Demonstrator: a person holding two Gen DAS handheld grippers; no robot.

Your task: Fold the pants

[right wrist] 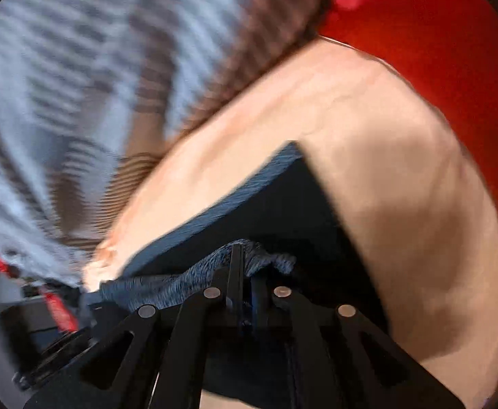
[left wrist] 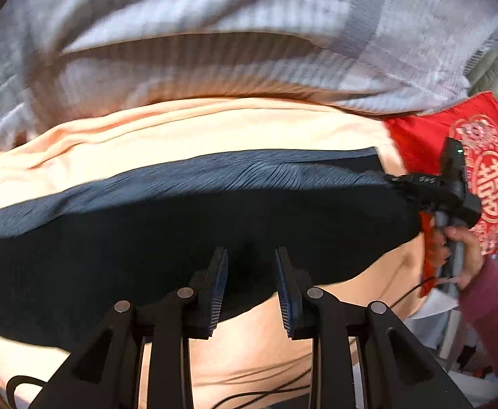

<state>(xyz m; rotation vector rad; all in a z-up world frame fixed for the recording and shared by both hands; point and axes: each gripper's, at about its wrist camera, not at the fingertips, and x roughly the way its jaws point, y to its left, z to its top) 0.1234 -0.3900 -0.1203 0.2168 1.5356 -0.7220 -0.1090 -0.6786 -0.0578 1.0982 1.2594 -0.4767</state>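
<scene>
Pants: dark navy ribbed-fabric pants, spread lengthwise across peach cotton bedsheet.
Left gripper: black two-finger claw, jaws parted, gripping nothing, poised over near edge of pants.
Right gripper: jaws pinched together on bunched end of pants.
Backdrop: grey-white checked quilt beyond pants; red embroidered pillow at their right end.

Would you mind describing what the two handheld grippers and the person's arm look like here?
The left gripper is matte black, with angular linkage arms, silver round pivot pins and ribbed blue-edged pads. The right gripper has the same build. Thin black cables trail beneath. The hand wears a mauve-pink sleeve.
</scene>
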